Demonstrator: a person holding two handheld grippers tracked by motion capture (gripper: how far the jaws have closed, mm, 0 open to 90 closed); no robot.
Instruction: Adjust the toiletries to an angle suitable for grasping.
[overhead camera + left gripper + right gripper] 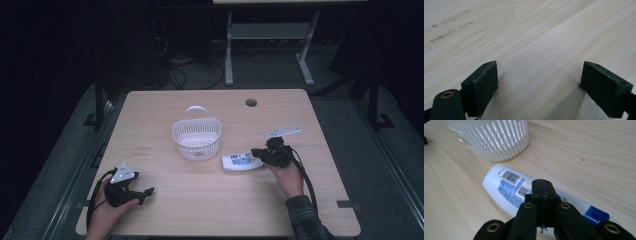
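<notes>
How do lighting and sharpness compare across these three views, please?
High view: lit table, dark surroundings, slightly soft. Left gripper view: sharp wood grain, soft shadows beneath the open tongs. Right gripper view: bright, with crisp bottle barcode and basket slats.

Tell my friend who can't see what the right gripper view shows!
The right gripper, its two black jaws shut together with nothing between them, hovers over a white bottle with a blue label lying on its side on the wooden table. A white slotted basket stands just beyond it.
</notes>
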